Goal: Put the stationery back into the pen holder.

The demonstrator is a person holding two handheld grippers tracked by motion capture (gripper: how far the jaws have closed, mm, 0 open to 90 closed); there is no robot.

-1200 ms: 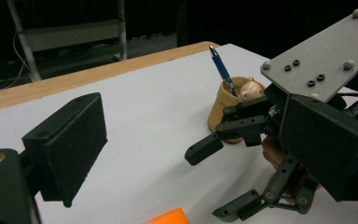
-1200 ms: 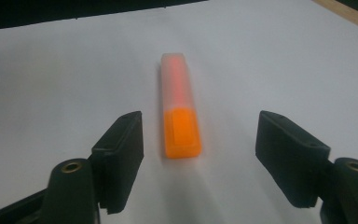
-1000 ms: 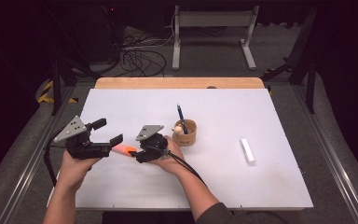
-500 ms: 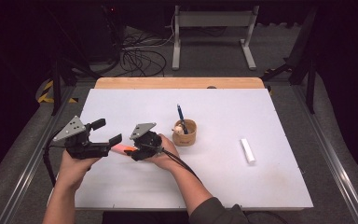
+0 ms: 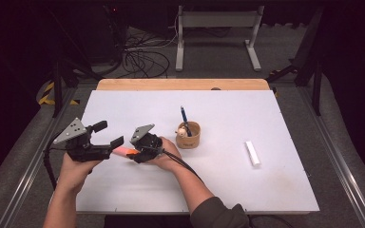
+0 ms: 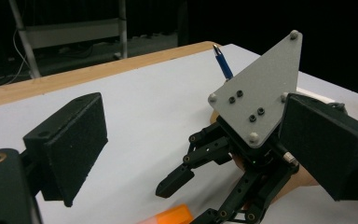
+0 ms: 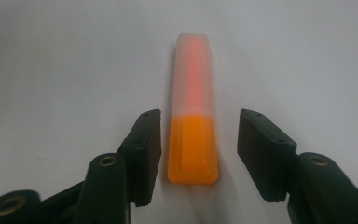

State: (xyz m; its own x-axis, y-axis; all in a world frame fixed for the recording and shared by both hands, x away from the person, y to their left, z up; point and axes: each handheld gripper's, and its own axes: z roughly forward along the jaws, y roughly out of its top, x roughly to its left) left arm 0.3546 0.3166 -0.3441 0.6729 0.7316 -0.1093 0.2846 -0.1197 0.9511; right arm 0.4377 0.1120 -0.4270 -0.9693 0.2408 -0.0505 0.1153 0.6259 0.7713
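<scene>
While the orange marker point(image 7: 192, 105) lies flat on the white table point(image 5: 275, 190), near its left near part, the orange end is seen between the jaws of the right gripper point(image 7: 198, 154). Those jaws have just been closing, yet a gap remains on each side and no pad touches the marker. Just left of it, the left gripper point(image 5: 108, 134) is held with jaws spread wide, nothing between them. Farther right, a wooden cup point(image 5: 189, 136) with a blue pen point(image 5: 184, 115) is noted, and a white stick point(image 5: 252, 153) well apart.

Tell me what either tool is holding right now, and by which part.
Nothing yet. The right tool has just been closing around the orange marker's orange end, pads not touching. The left tool is open.
</scene>
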